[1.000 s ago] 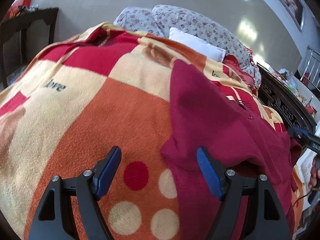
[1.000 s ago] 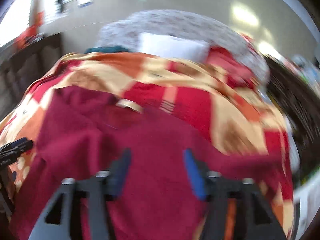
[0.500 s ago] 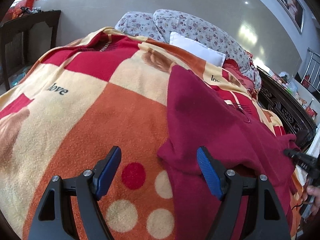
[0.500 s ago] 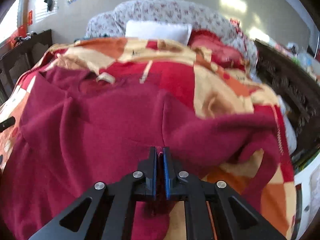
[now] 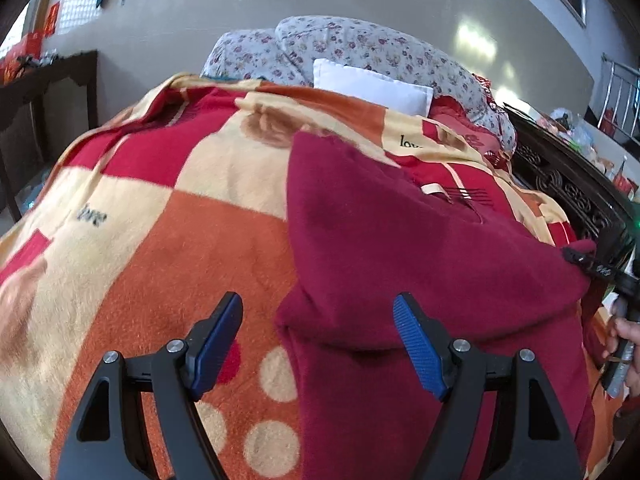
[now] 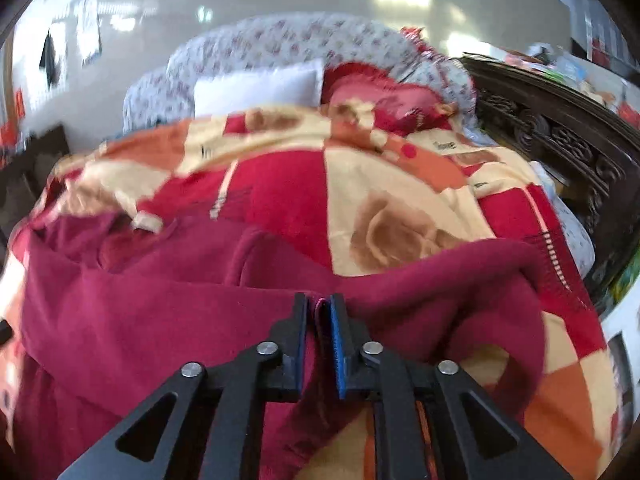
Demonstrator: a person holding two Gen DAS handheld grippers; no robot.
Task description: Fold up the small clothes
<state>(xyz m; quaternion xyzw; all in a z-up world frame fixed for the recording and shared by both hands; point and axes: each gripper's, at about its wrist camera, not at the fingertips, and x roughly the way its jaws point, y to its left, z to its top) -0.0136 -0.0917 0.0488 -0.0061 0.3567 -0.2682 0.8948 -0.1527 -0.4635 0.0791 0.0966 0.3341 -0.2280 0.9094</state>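
Observation:
A maroon fleece garment (image 5: pixel 400 240) lies spread on a checked red, orange and cream blanket (image 5: pixel 180 240). My left gripper (image 5: pixel 318 340) hovers open over the garment's near left corner, its blue pads apart, one on each side of the edge and clear of the cloth. In the right wrist view, a raised fold of the garment (image 6: pixel 160 300) sits between the pads of my right gripper (image 6: pixel 319 316). Its jaws are opening slightly but still pinch the fold. The right gripper's tip (image 5: pixel 592 264) also shows at the garment's right edge, with a hand (image 5: pixel 628 332) behind it.
Floral pillows (image 5: pixel 360 44) and a white pillow (image 5: pixel 372 84) lie at the head of the bed. A dark carved wooden bed frame (image 5: pixel 568 196) runs along the right side. A dark table (image 5: pixel 48 80) stands at the left by the wall.
My right gripper went from open to closed on a fold of the garment and swung right, dragging cloth up. The left gripper stayed open and drifted slightly over the corner.

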